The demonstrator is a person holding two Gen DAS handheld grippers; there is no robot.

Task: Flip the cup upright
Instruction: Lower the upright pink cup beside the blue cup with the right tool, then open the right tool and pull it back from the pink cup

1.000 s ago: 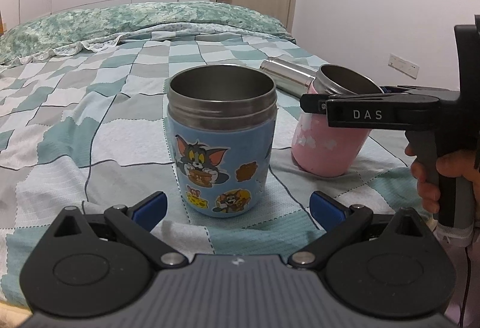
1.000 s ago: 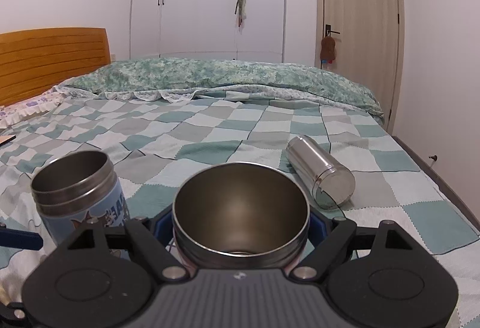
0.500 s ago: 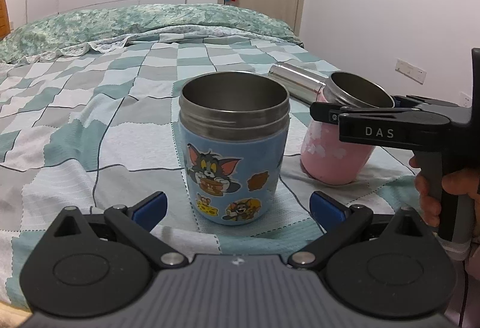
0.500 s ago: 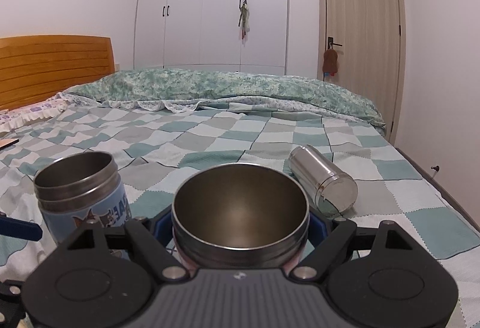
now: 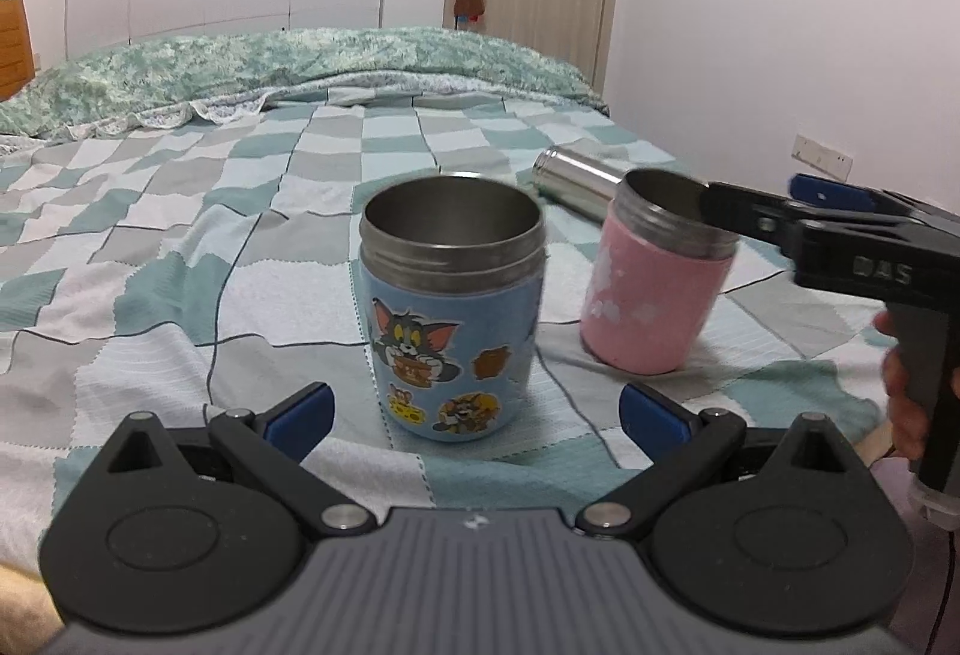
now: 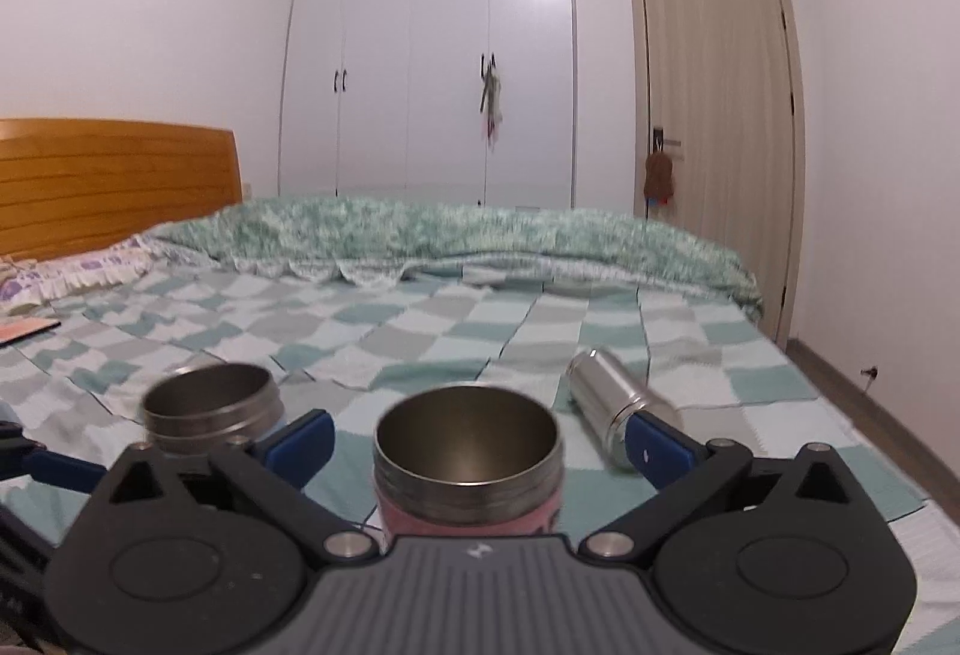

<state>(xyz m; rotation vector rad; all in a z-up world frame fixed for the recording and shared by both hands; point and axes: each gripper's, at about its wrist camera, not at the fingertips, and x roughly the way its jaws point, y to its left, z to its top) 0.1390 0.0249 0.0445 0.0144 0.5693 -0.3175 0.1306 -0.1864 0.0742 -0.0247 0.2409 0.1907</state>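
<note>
- The left gripper (image 5: 474,409) sits low and level over the bed, its blue-tipped fingers (image 5: 300,406) spread wide and touching nothing.
- Just ahead of it, between the two fingertips but beyond them, the blue cup (image 5: 453,313) stands upright on the checked blanket (image 5: 180,295). It has a steel rim, an open mouth facing up, and cartoon cat and mouse stickers on its blue sleeve.
- The right gripper (image 6: 477,436) is also spread wide. In its own view the blue tips stand well out to either side of the pink cup (image 6: 468,463) with clear gaps, so it grips nothing.
- Seen from the left wrist, the right gripper (image 5: 774,211) reaches in from the right at the height of the cup's rim, and the person's hand (image 5: 906,403) wraps the handle below it.
- The pink cup (image 5: 657,283) stands on the blanket with its mouth up, leaning a little to the right. It has a steel threaded neck, a pink sleeve with pale blotches, and a bare metal inside.
- It sits to the right of the blue cup, near it but apart.
- Behind both cups a steel bottle (image 5: 576,181) lies on its side on the blanket.
- Farther back a green patterned quilt (image 6: 450,241) is bunched across the bed, with a wooden headboard (image 6: 114,181) at the left.
- At the far wall are a white wardrobe (image 6: 432,55) and a closed door (image 6: 714,115).
</note>
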